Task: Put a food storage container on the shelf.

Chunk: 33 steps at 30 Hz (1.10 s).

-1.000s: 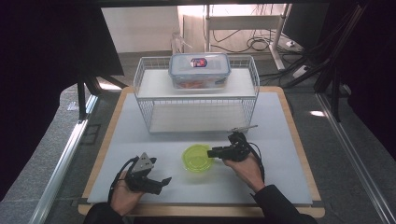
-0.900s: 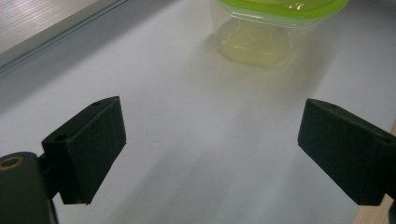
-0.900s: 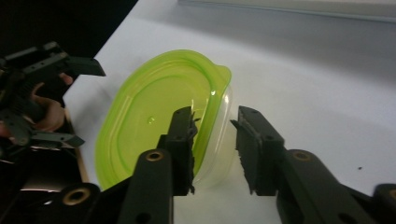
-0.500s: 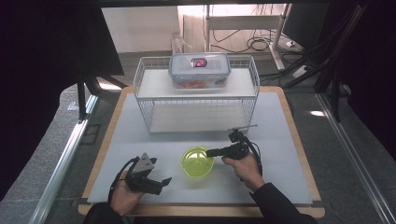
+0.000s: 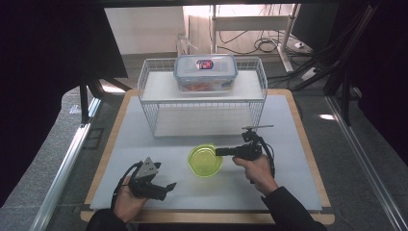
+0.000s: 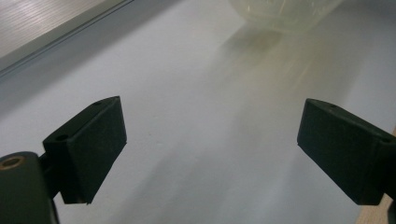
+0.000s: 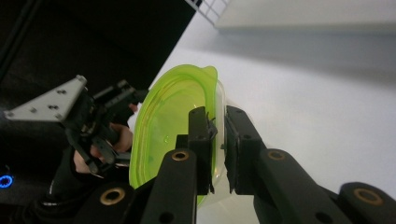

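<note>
A translucent green bowl (image 5: 205,160) sits on the white table mat, in front of the wire rack. My right gripper (image 5: 219,152) reaches in from the bowl's right side. Its jaws have just been closing and now pinch the bowl's rim (image 7: 215,100) between the pads, one inside and one outside, as the right gripper view (image 7: 219,150) shows. My left gripper (image 5: 167,190) rests low at the front left, apart from the bowl. Its jaws (image 6: 210,149) stand wide open over bare mat, with the bowl's base (image 6: 285,11) farther ahead.
A white wire rack (image 5: 202,103) stands at the back of the mat. On its top shelf is a clear lidded container (image 5: 205,72). The mat (image 5: 144,130) lies on a wooden tabletop with edges at left, right and front.
The right gripper's jaws have closed onto the green bowl's rim. The left hand has stayed where it was.
</note>
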Motion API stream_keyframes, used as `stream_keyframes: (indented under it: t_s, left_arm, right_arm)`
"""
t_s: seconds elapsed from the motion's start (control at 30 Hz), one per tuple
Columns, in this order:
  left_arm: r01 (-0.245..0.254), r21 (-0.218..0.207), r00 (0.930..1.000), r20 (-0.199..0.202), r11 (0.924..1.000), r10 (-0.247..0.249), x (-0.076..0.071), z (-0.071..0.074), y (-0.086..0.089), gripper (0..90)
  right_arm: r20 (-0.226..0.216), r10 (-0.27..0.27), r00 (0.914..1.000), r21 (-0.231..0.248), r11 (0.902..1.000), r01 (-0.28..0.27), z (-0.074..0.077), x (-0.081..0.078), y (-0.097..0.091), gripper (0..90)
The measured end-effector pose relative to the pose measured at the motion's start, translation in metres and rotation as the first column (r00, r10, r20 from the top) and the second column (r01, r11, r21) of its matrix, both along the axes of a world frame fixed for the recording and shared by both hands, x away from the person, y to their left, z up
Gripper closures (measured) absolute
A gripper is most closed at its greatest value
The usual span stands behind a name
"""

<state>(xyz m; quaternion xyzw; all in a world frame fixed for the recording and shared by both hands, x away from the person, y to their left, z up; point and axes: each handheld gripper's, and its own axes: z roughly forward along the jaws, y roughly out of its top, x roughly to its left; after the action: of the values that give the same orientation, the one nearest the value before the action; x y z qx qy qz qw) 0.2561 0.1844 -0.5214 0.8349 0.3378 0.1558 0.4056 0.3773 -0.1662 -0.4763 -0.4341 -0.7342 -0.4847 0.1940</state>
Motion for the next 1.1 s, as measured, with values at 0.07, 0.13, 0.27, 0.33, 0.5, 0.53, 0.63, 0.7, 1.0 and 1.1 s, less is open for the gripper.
stream_keyframes:
  t_s: [0.07,0.13,0.27,0.33,0.5,0.53,0.63,0.7,1.0,1.1]
  left_arm:
    - [0.001,-0.002,1.0,0.001,1.0,-0.001,0.0,0.0,0.0,7.7]
    - [-0.001,-0.005,1.0,0.0,1.0,0.001,0.0,0.0,0.0,7.7]
    - [0.001,0.0,1.0,0.001,1.0,-0.001,0.0,0.0,0.0,7.7]
    - [0.001,-0.002,1.0,0.0,1.0,-0.001,0.0,0.0,0.0,7.8]
    - [0.002,-0.001,1.0,-0.003,1.0,-0.002,0.0,0.0,0.001,7.8]
    - [0.002,-0.001,1.0,-0.003,1.0,-0.002,0.0,0.0,0.001,7.8]
    - [0.002,-0.005,1.0,-0.003,1.0,-0.002,0.0,0.0,0.001,7.8]
    - [0.001,-0.007,1.0,-0.006,1.0,-0.001,0.0,0.0,0.001,7.9]
    - [0.003,-0.005,1.0,-0.006,1.0,-0.003,0.001,0.0,0.002,7.9]
    - [0.003,-0.004,1.0,-0.007,1.0,-0.003,0.001,0.0,0.002,8.0]
  right_arm:
    - [0.008,-0.011,0.9999,0.01,0.9999,0.011,0.006,0.001,-0.004,81.9]
    - [0.011,-0.019,0.9998,0.024,0.9995,0.019,0.011,0.001,-0.006,81.9]
    - [0.022,-0.037,0.9991,0.04,0.9986,0.036,0.022,0.003,-0.011,81.9]
    - [0.026,-0.046,0.9986,0.045,0.998,0.045,0.028,0.004,-0.013,81.9]
    - [0.043,-0.062,0.9972,0.073,0.9956,0.059,0.044,0.006,-0.017,81.9]
    - [0.045,-0.064,0.9969,0.076,0.9953,0.061,0.048,0.007,-0.018,81.9]
    - [0.053,-0.072,0.996,0.083,0.9942,0.068,0.055,0.009,-0.019,81.9]
    - [0.055,-0.074,0.9957,0.087,0.9938,0.069,0.06,0.01,-0.02,81.9]
    - [0.085,-0.086,0.9927,0.098,0.9921,0.077,0.079,0.012,-0.02,81.9]
    - [0.088,-0.09,0.9921,0.108,0.9909,0.08,0.086,0.013,-0.021,81.9]
